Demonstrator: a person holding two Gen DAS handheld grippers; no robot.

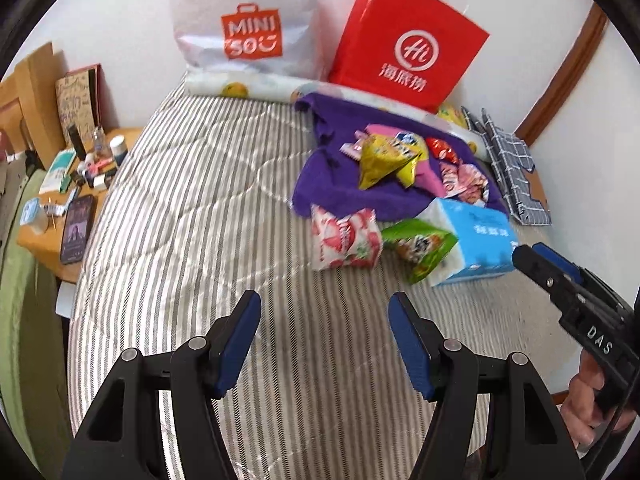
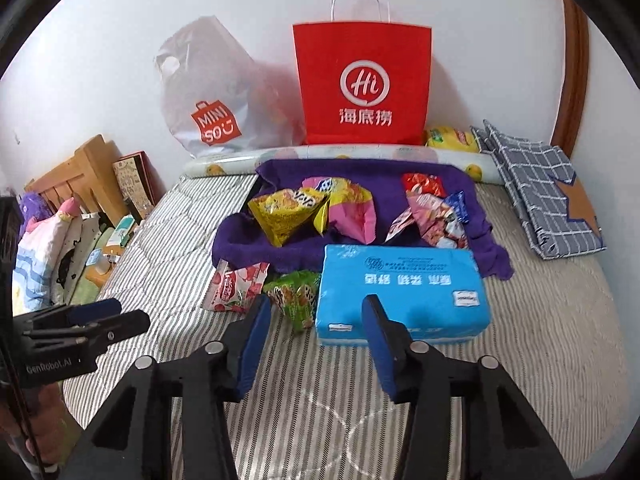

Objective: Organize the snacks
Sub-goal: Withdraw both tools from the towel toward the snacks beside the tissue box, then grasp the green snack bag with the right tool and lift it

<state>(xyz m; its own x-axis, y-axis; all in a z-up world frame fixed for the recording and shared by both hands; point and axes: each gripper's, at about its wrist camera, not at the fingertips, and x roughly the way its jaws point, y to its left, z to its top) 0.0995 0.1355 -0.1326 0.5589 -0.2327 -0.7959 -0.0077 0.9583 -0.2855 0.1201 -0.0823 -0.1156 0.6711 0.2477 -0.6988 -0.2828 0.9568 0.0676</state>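
Several snack packets lie on a striped bed point(image 2: 520, 360), most heaped on a purple cloth point(image 2: 472, 184) at the far side, in front of a red paper bag point(image 2: 362, 84) and a white plastic bag point(image 2: 208, 92) propped against the wall. Near the cloth's front edge sit a strawberry packet point(image 2: 236, 286), a green packet point(image 2: 298, 296) just right of it, and a blue tissue pack point(image 2: 400, 280) touching the green one. The step in hand looks like a reach toward these nearest items. To do it well, the right gripper point(image 2: 316, 344) should probably line up squarely on the green packet, pinch its crimped top rather than its puffed middle, and keep clear of the tissue pack beside it. Its fingers point(image 2: 378, 344) stand partly open with nothing between them, hovering just short of the packets and touching nothing. The left gripper point(image 1: 324, 344) hangs above bare bedding, nearer than the strawberry packet, its fingers moderately apart and empty. A cluttered desk point(image 1: 44, 248) sits at the left of the bed.
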